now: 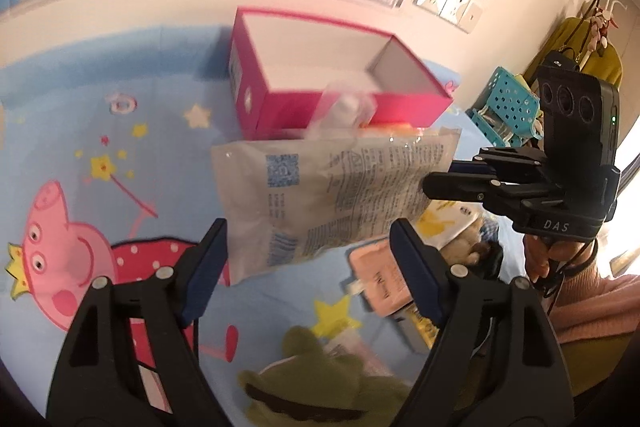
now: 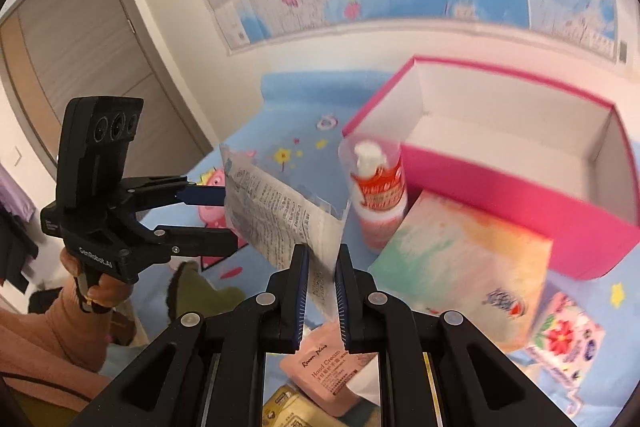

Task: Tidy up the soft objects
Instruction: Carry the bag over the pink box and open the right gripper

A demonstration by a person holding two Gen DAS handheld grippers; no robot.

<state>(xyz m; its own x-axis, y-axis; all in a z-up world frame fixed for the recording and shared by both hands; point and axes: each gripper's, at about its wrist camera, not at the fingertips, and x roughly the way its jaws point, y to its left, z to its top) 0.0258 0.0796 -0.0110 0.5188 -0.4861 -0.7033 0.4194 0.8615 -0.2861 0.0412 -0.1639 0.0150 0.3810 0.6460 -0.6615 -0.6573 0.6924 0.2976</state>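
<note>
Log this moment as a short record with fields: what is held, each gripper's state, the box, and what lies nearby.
held item: white printed pouch, lifted above the bedsheet
right gripper: shut on the pouch's edge
left gripper: open, the pouch just ahead of its fingertips, not gripped
box: pink, open top, white inside, nothing seen in it
beside the box: pump bottle, pastel pack
lower down: hand cream sachet, green plush toy
</note>
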